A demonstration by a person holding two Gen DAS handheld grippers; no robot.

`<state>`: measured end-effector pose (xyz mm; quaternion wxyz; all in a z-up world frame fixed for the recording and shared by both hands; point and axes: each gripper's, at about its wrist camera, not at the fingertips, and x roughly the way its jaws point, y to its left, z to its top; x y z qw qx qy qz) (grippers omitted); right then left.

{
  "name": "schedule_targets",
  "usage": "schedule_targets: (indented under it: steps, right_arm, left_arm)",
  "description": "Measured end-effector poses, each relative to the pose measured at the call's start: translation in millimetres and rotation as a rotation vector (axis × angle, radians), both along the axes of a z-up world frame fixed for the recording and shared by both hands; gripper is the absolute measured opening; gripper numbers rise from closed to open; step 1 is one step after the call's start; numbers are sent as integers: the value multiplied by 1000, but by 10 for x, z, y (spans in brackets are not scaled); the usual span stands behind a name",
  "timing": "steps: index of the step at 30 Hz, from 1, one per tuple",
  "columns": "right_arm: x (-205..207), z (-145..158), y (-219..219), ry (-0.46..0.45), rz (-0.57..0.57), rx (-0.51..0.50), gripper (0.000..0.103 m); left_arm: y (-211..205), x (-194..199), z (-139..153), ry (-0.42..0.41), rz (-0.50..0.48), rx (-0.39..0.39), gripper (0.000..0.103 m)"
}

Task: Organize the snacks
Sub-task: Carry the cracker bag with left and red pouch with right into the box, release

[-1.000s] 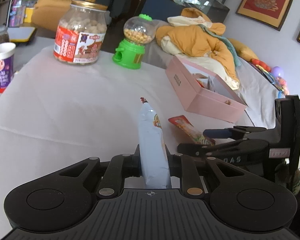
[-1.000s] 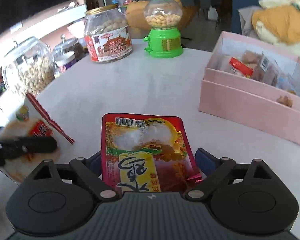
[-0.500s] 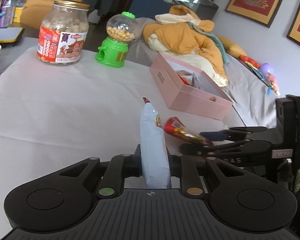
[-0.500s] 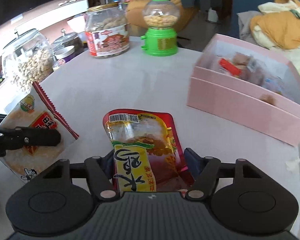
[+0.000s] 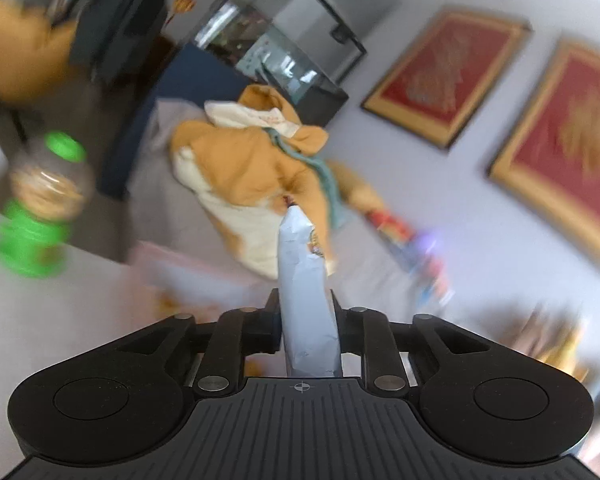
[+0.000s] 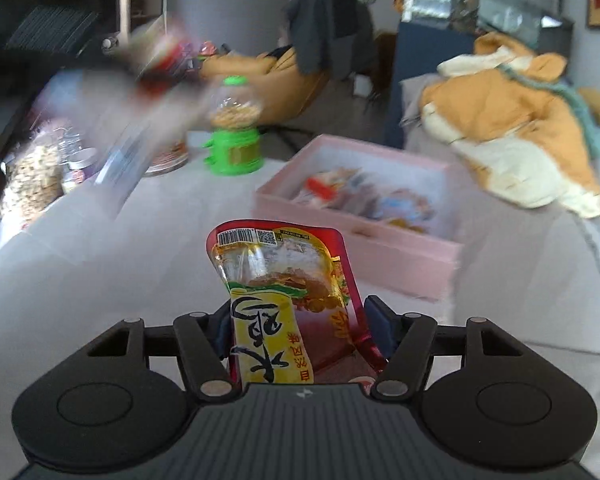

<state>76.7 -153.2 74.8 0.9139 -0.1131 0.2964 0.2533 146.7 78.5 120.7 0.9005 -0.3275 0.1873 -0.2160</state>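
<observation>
My left gripper [image 5: 305, 320] is shut on a pale blue snack packet [image 5: 304, 280], held edge-on and raised; this view is blurred by motion. My right gripper [image 6: 296, 332] is shut on a red and yellow snack packet [image 6: 284, 284], held above the white table [image 6: 100, 280]. The open pink box [image 6: 380, 240] with several snack packets inside stands ahead and to the right of it. In the right wrist view the left gripper and its packet show as a blurred streak [image 6: 140, 120] at the upper left.
A green candy dispenser [image 6: 232, 136] stands behind the box; it also shows in the left wrist view [image 5: 40, 208]. Glass jars of nuts [image 6: 32, 176] line the table's left edge. An orange and cream garment [image 6: 508, 128] lies on the grey sofa beyond.
Both grippers have lifted with their packets. The left one has swung fast up and to the right, toward the pink box. The right one has risen and faces the box.
</observation>
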Motion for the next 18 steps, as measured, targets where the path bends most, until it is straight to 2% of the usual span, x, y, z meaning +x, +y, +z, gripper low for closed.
schedule_targets:
  steps: [1, 3, 6, 9, 12, 15, 18]
  right_arm:
    - [15, -9, -39, -3, -10, 0, 65]
    - [52, -47, -132, 6, -28, 3, 65]
    - [149, -116, -262, 23, -70, -10, 65]
    - [275, -109, -385, 33, -113, 9, 65]
    - [440, 53, -425, 22, -129, 67, 65]
    - [742, 337, -197, -70, -152, 57, 66]
    - [1177, 507, 163, -190, -175, 40, 94]
  left_arm:
    - [-38, 278, -66, 39, -11, -28, 26]
    - [-74, 634, -228, 98, 25, 5, 26]
    - [22, 836, -492, 156, 75, 54, 26]
    - [207, 690, -592, 144, 99, 98, 26]
    - [310, 379, -577, 79, 155, 218, 26]
    - [283, 132, -585, 71, 147, 288, 26]
    - [242, -36, -584, 117, 150, 348, 26]
